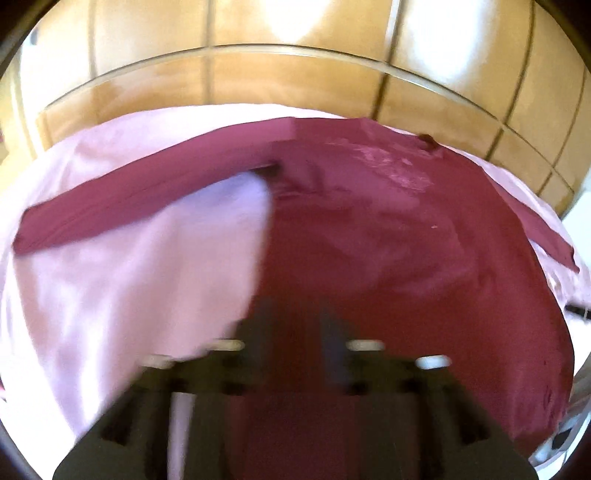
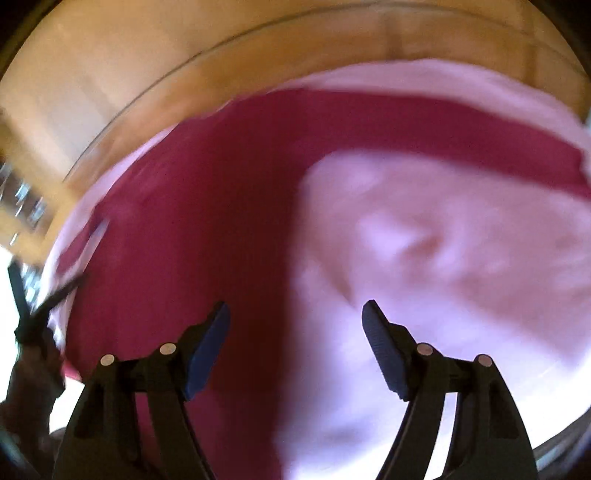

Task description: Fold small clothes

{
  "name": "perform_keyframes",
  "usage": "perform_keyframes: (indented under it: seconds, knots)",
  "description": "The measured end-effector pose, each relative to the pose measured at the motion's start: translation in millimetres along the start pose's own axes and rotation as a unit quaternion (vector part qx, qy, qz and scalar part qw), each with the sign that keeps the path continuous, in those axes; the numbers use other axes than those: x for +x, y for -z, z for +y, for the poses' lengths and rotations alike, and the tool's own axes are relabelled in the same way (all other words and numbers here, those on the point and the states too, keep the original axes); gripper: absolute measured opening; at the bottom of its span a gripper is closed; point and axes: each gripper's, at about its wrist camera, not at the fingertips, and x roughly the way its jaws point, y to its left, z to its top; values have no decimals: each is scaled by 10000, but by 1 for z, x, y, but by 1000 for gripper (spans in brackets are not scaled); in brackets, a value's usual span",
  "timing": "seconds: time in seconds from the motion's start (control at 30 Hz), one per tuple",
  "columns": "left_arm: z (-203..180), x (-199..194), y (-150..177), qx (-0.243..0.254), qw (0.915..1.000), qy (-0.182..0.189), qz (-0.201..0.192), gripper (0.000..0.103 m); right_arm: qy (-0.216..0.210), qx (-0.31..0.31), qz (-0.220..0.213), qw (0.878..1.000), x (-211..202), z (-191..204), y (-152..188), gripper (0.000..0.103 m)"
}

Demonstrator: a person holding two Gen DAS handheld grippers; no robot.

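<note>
A maroon long-sleeved top [image 1: 406, 236] lies spread on a pale pink cloth [image 1: 110, 288], one sleeve [image 1: 129, 206] stretched out to the left. My left gripper [image 1: 295, 332] is blurred, its fingers [image 1: 332, 347] close together over the garment's near hem; whether they pinch the cloth is unclear. In the right wrist view the same maroon top [image 2: 207, 206] fills the left half and the pink cloth [image 2: 443, 258] the right. My right gripper [image 2: 295, 339] is wide open and empty, hovering above the garment's side edge.
The pink cloth covers a round glass table whose rim [image 1: 258, 51] curves across the back, above a tan tiled floor [image 1: 295, 22]. A dark object, perhaps the other gripper [image 2: 33, 317], shows at the left edge of the right wrist view.
</note>
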Motion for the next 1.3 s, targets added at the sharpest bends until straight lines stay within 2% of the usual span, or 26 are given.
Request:
perform_keyframes:
  seconds: [0.03, 0.07, 0.13, 0.2, 0.23, 0.27, 0.3, 0.37, 0.43, 0.53, 0.6, 0.7, 0.8, 0.83, 0.87, 0.9, 0.93, 1.03, 1.13, 1.17, 1.2, 1.3]
  knots:
    - [7, -5, 5, -66, 10000, 7, -11, 69, -16, -111, 99, 9999, 4, 8, 7, 66]
    - [14, -8, 11, -115, 9999, 44, 3, 69, -13, -214, 215, 9995, 8, 16, 15, 61]
    - [22, -10, 24, -52, 9998, 68, 180, 69, 130, -315, 265, 9991, 12, 27, 29, 56]
    - [26, -11, 36, 36, 9996, 49, 268, 65, 183, -294, 250, 9991, 9, 23, 33, 43]
    - [26, -13, 40, 81, 9996, 71, 251, 60, 207, -252, 253, 9991, 7, 20, 34, 27]
    - [26, -15, 42, 140, 9996, 110, 228, 42, 225, -232, 264, 9991, 7, 14, 30, 10]
    - [22, -18, 43, 234, 9990, 252, 276, 21, 208, -205, 281, 9992, 5, 14, 29, 10]
    - [18, -22, 43, 376, 9983, 315, 310, 8, 269, -256, 219, 9991, 2, 29, 30, 8]
    - [19, -28, 45, 394, 9979, 380, 339, 6, 283, -350, 86, 9989, -13, 41, 35, 8]
    - [37, -33, 49, 45, 9962, 676, 554, 6, 237, -404, -103, 9988, -30, 45, 37, 7]
    - [49, -34, 56, -308, 9924, 911, 764, 6, 317, -362, 37, 9988, -26, 41, 44, 7]
    - [48, -34, 65, -237, 9924, 850, 857, 6, 455, -291, 338, 9980, -6, 30, 58, 7]
    - [47, -39, 58, -260, 9930, 799, 834, 7, 293, -192, 305, 9989, -5, 26, 58, 11]
    - [46, -43, 55, -197, 9947, 707, 726, 7, 220, -191, 289, 9992, -7, 24, 56, 19]
    - [42, -49, 50, -63, 9970, 553, 542, 7, 211, -188, 233, 9993, -11, 21, 55, 42]
    - [40, -52, 47, 5, 9979, 473, 435, 7, 206, -119, 127, 9996, -16, 16, 52, 54]
    - [36, -55, 42, 46, 9989, 365, 298, 7, 208, 18, -32, 9998, -21, 10, 48, 61]
    - [27, -56, 30, 90, 9992, 373, 52, 7, 243, 644, -494, 9964, -35, -23, 30, 60]
    - [5, -47, 17, 320, 9987, 386, -73, 13, 444, 1418, -962, 9842, -41, -69, 9, 60]
    - [-4, -42, 13, 381, 9984, 403, -70, 24, 469, 1736, -1080, 9778, -41, -86, 0, 59]
    - [-10, -37, 10, 404, 9984, 398, -64, 32, 493, 2153, -1238, 9674, -42, -108, -6, 58]
    - [-30, -17, 7, 513, 9978, 420, 85, 32, 649, 3132, -1610, 9337, -41, -166, -22, 51]
